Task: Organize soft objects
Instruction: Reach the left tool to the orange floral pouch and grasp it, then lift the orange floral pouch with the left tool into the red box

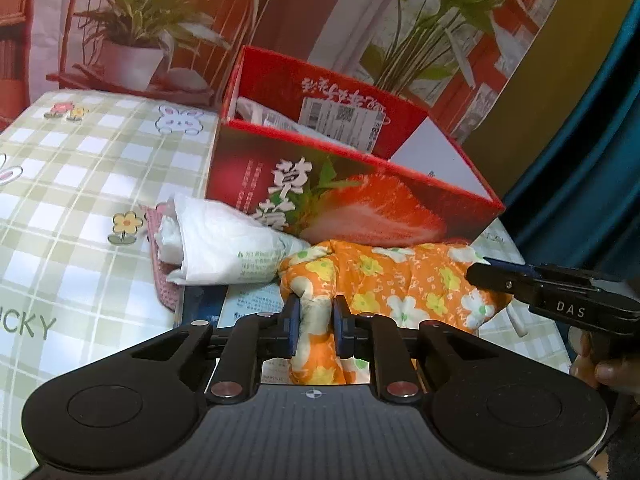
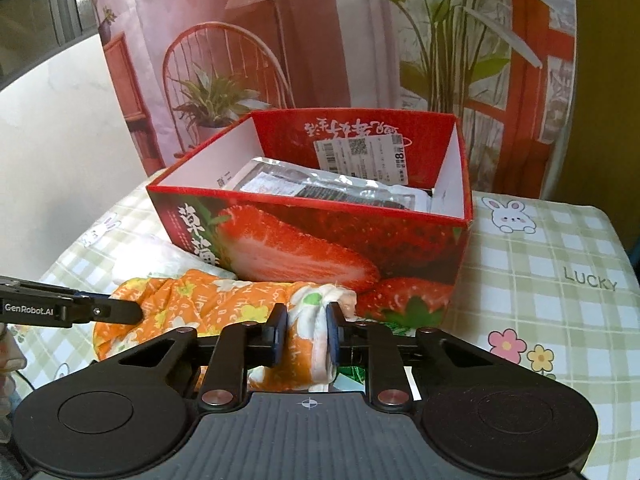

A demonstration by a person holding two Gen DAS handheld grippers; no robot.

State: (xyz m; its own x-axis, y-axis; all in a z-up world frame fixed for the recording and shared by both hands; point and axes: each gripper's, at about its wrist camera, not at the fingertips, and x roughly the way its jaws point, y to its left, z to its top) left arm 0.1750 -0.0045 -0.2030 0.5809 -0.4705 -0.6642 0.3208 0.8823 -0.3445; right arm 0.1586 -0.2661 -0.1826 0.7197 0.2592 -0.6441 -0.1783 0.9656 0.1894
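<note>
An orange cloth with yellow and white flowers (image 1: 404,280) lies bunched in front of a red strawberry box (image 1: 352,200). My left gripper (image 1: 316,320) is shut on the cloth's left end. My right gripper (image 2: 307,330) is shut on the cloth's right end (image 2: 316,312), close to the box front (image 2: 304,248). The right gripper also shows in the left wrist view (image 1: 480,270), and the left gripper in the right wrist view (image 2: 136,312). The open box holds clear plastic packets (image 2: 344,188).
A white rolled plastic-wrapped bundle (image 1: 224,244) lies left of the cloth on a pink mat (image 1: 164,280). The table has a green checked cover (image 1: 80,184). A printed backdrop (image 2: 320,40) stands behind the box. A teal curtain (image 1: 592,140) hangs at the right.
</note>
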